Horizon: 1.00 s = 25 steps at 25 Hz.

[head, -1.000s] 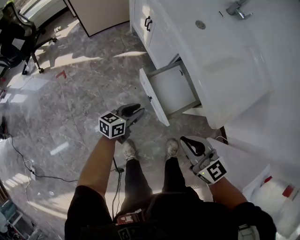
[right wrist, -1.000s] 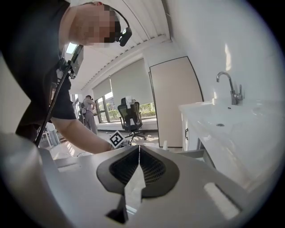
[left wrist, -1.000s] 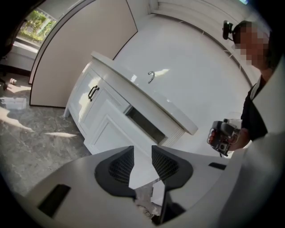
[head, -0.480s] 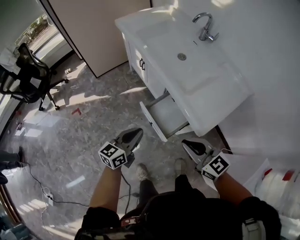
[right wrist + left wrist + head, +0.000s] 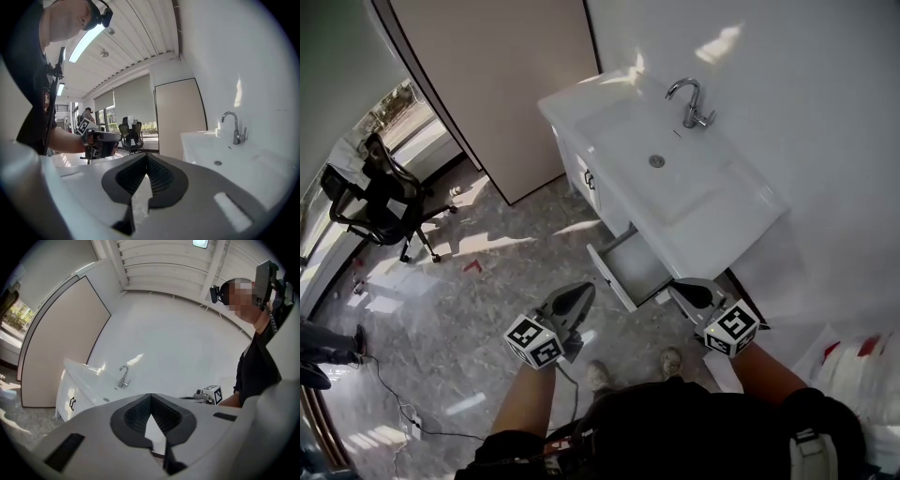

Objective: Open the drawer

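The left gripper (image 5: 581, 292) was held out level in front of the body, its marker cube (image 5: 534, 340) at the wrist end and the bare left forearm (image 5: 528, 405) reaching forward behind it. Its fingers (image 5: 136, 416) had just been closing and met at the tips with nothing between them. The right gripper (image 5: 682, 287) was on the right, well apart from the left and seemingly tipped slightly downward. Its fingers (image 5: 161, 177) were also together and empty, with the right forearm (image 5: 764, 370) extended behind.
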Available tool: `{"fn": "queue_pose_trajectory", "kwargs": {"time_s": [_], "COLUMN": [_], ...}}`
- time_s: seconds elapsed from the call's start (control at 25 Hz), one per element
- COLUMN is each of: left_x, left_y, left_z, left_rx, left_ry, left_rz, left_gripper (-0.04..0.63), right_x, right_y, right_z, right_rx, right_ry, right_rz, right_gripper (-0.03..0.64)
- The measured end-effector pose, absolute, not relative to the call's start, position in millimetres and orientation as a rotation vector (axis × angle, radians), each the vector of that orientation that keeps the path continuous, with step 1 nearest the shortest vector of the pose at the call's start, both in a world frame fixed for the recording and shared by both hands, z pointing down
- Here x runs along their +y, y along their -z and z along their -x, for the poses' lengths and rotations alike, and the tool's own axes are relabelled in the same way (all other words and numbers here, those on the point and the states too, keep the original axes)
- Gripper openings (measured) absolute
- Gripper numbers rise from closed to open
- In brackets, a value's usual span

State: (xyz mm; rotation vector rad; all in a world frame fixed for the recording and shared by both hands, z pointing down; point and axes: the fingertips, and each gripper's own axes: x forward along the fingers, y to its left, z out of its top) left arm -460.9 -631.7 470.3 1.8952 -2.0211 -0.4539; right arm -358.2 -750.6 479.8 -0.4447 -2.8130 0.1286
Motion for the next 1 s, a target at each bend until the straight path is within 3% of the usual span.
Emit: {"fn": "queue_pose_trajectory", "kwargs": {"time_s": [1.0], "left_x": [-609.3], "left_y": [-305.8], "left_z": [435.3], "left_rx": [-2.241], "left_ry": [0.382], "left_rz": [-2.003], "left_gripper": [0.002], "right_x": [-777.0], "right_y": [-369.4], "right_z": [366.3], "right_rx": [-2.871], "right_ry": [-0.095], "right_rz": [0.475], "right_gripper": [0.0]}}
